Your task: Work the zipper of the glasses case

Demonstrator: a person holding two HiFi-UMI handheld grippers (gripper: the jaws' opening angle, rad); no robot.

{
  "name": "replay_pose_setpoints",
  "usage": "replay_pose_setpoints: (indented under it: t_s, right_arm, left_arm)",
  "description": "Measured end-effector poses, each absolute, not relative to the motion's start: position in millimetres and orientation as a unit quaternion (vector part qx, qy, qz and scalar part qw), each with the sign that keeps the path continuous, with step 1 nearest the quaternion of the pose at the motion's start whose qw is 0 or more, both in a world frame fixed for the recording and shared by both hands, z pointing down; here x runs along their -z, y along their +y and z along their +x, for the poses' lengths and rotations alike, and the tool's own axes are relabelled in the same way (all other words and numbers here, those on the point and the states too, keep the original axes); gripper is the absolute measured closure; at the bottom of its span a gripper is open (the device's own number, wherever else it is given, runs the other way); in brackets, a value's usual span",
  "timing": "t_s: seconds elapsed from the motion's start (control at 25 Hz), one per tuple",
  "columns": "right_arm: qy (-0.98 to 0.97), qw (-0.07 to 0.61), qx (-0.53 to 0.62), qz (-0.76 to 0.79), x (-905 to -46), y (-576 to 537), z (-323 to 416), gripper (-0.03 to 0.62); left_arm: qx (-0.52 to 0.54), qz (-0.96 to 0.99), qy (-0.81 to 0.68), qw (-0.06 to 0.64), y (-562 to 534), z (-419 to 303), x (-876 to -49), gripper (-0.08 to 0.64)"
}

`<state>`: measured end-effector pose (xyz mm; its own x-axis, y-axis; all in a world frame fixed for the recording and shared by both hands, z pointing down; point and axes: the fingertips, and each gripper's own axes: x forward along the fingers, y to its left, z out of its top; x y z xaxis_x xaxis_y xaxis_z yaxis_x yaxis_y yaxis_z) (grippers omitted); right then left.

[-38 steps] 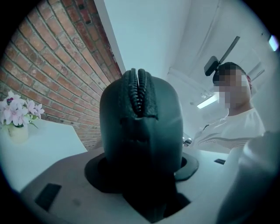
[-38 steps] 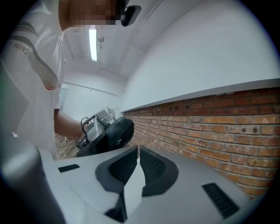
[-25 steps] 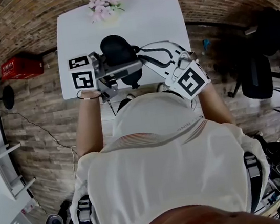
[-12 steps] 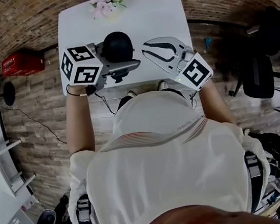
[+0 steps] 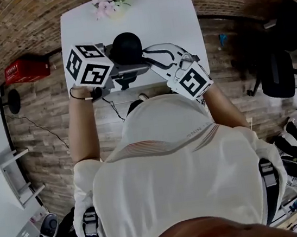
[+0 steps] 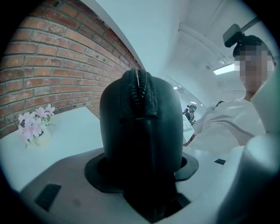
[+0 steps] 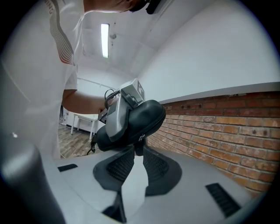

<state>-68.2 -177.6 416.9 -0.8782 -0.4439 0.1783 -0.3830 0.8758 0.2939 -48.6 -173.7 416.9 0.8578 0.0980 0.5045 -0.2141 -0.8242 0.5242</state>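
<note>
The black glasses case (image 5: 126,47) is held in the air over the near edge of the white table (image 5: 177,7). My left gripper (image 5: 133,65) is shut on it from the left. In the left gripper view the case (image 6: 140,131) fills the space between the jaws, its zipper teeth (image 6: 139,92) running up over the top. My right gripper (image 5: 145,54) comes in from the right. In the right gripper view its narrow jaws (image 7: 136,151) pinch the small zipper pull (image 7: 141,139) under the case (image 7: 140,118).
A small pot of pink flowers (image 5: 107,0) stands at the table's far edge. A red box (image 5: 24,69) lies on the floor to the left. A dark office chair (image 5: 277,75) stands to the right. A brick wall is behind the table.
My left gripper has tipped and sunk a little with the case. My right gripper, apart from the case half a second ago, has closed in on its right side.
</note>
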Motion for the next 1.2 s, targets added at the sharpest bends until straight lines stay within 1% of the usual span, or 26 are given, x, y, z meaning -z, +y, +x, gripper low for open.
replay_pose_setpoints:
  t_s: [0.16,0.32,0.48,0.6,0.96,1.2]
  right_arm:
    - [-0.96,0.104,0.123,0.229,-411,-182,-62,0.493]
    - [-0.959,0.11,0.127,0.228,-411,-180,-65,0.537]
    - [-0.957,0.119,0.131,0.23,-410,-183,-65,0.54]
    - [-0.949,0.14,0.145,0.241,-411,-186,-61,0.54]
    - [-0.936,0.175,0.169,0.256,-410,-202,-51,0.54]
    - [-0.913,0.228,0.235,0.243,-421,-205,-49,0.54]
  left_arm:
    - [-0.273,0.913,-0.038,0.3,-173,-46,-424,0.296]
    - [-0.269,0.914,-0.039,0.303,-171,-48,-426,0.296]
    - [-0.261,0.916,-0.046,0.302,-175,-49,-425,0.296]
    - [-0.261,0.916,-0.055,0.299,-177,-48,-427,0.296]
    - [-0.352,0.899,-0.065,0.25,-168,-51,-460,0.296]
    - [-0.432,0.875,-0.059,0.212,-166,-60,-484,0.296]
